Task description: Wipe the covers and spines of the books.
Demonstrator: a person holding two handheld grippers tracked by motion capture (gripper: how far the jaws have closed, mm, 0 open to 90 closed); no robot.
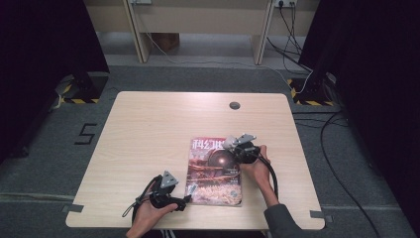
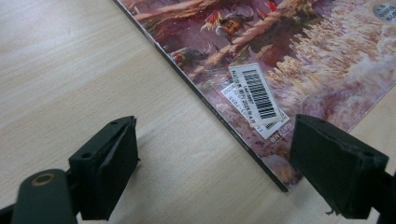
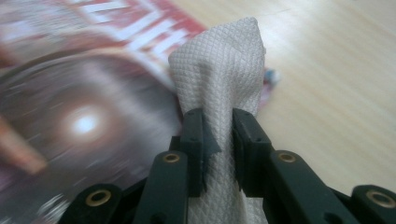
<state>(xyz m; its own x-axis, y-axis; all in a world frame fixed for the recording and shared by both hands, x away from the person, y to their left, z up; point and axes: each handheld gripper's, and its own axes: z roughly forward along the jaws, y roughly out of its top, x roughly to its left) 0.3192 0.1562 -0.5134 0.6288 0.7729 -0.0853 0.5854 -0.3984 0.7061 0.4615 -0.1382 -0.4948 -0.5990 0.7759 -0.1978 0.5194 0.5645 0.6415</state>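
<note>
Wiping a magazine [image 1: 214, 171] w/ a cloth [image 3: 219, 70]; mag lies flat on the table [image 1: 148, 129], near-centre, spine to the left. Right gripper [image 3: 218, 149] has its jaws pinched on the white cloth, which is bunched up between the pads and sticks out past the tips; it sits over the mag's far-right corner by the title. Left gripper [image 2: 212, 168] has its jaws spread wide, straddling the mag's near-left corner next to the barcode sticker [image 2: 258, 95]; pads not pressing anything, so the mag isn't pinned. Risks, as I judge them: w/o a hold-down, a wipe stroke could drag the mag across the table or spin it; cloth is gripped in a narrow bunch, so it could slip out under friction; hard jaw tips might scrape the glossy cover if the cloth folds back; a stroke towards the left could lift the cover open. Count: 1 mag, 1 cloth, 2 grippers, 1 table, 1 barcode sticker.
</note>
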